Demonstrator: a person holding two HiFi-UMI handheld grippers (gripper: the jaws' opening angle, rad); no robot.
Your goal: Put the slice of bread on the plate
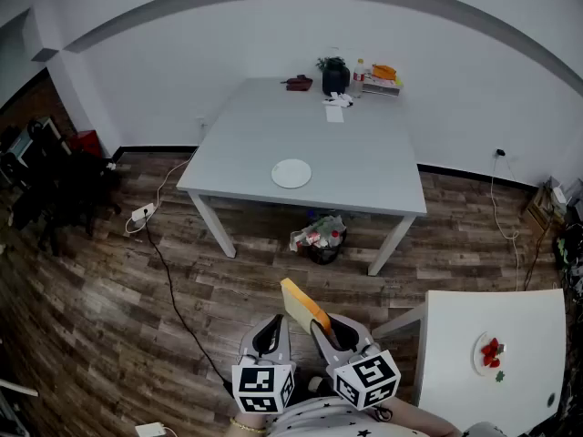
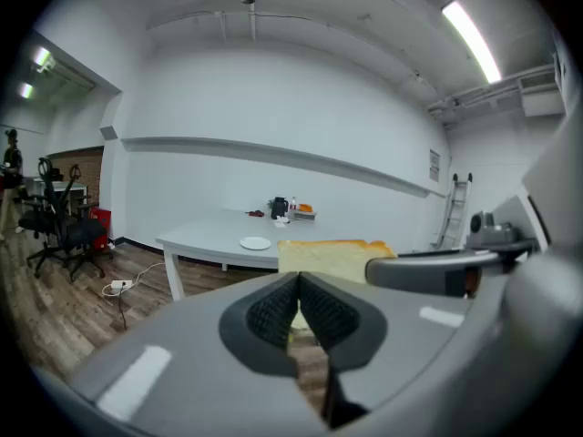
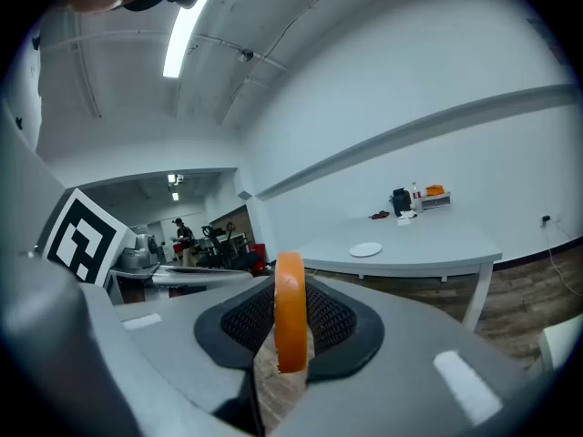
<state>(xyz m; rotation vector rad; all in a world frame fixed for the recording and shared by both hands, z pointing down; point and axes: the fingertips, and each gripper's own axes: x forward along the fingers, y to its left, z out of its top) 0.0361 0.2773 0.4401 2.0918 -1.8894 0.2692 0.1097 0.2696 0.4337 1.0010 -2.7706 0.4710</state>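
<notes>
Slice of bread (image 1: 304,308) clamped in the right gripper (image 1: 332,331), with the plate (image 1: 291,173) well ahead on the grey table (image 1: 364,153).
The slice stands edge-on between the right gripper's pads, which press on its two faces. The plate lies near the table's front edge, well apart across the wood floor (image 1: 137,317). A rubbish bag (image 1: 319,237) sits under that table, and a small white table (image 1: 455,335) stands at the right. The left gripper (image 1: 271,335), just beside, has its jaws together on nothing.
</notes>
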